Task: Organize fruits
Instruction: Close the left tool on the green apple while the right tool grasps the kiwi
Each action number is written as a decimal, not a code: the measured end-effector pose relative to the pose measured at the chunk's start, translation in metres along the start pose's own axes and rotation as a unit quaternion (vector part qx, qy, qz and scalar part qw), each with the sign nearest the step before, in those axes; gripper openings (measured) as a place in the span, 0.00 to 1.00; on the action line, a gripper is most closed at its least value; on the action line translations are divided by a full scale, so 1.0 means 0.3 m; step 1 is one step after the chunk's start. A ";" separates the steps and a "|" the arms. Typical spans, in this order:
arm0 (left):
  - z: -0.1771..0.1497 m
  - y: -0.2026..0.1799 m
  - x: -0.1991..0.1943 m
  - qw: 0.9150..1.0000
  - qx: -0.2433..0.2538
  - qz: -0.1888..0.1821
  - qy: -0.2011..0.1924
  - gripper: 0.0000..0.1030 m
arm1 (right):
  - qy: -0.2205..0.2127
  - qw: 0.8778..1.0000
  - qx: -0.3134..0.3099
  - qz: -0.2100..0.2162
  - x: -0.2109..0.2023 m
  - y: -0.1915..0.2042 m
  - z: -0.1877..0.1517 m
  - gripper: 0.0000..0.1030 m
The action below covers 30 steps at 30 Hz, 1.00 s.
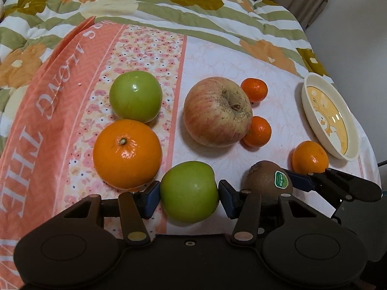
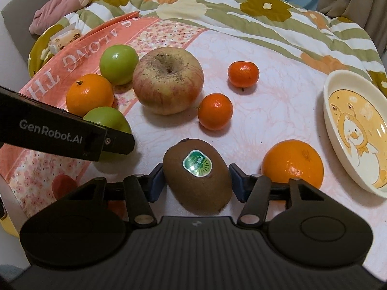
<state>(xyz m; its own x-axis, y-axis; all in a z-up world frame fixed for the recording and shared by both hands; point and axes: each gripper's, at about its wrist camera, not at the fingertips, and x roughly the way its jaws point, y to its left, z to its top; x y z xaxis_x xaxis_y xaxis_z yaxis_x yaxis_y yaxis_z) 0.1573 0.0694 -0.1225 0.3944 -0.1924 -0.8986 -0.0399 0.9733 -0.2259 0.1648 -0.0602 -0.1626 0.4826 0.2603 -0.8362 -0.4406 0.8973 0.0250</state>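
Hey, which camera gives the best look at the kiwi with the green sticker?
The right wrist view: the kiwi sits whole and central between the right gripper fingers, sticker facing the camera. In the left wrist view, the kiwi is partly hidden behind gripper parts.

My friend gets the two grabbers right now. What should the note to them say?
Left gripper: pads against the near green apple, which is on the pink cloth.
Right gripper: around the brown kiwi with the green sticker; a small gap shows at the right pad, so no grip yet.
Cream duck-print dish: far right, nothing in it.
On the cloth: big red-yellow apple, second green apple, two large oranges, two small mandarins.
Done: nothing sorted. Left: all the fruit.
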 end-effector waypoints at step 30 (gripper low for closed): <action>0.009 -0.461 -0.278 0.992 0.027 0.020 -0.119 0.55 | -0.109 0.992 0.057 -0.013 -0.538 -0.467 -0.008 0.68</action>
<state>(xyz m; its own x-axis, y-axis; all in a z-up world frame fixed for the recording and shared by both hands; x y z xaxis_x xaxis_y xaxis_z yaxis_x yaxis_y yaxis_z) 0.1323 -0.0490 -0.0153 0.6001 -0.1247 -0.7901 -0.0126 0.9862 -0.1652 0.1469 -0.2287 -0.0325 0.6505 0.2953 -0.6997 -0.3430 0.9362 0.0762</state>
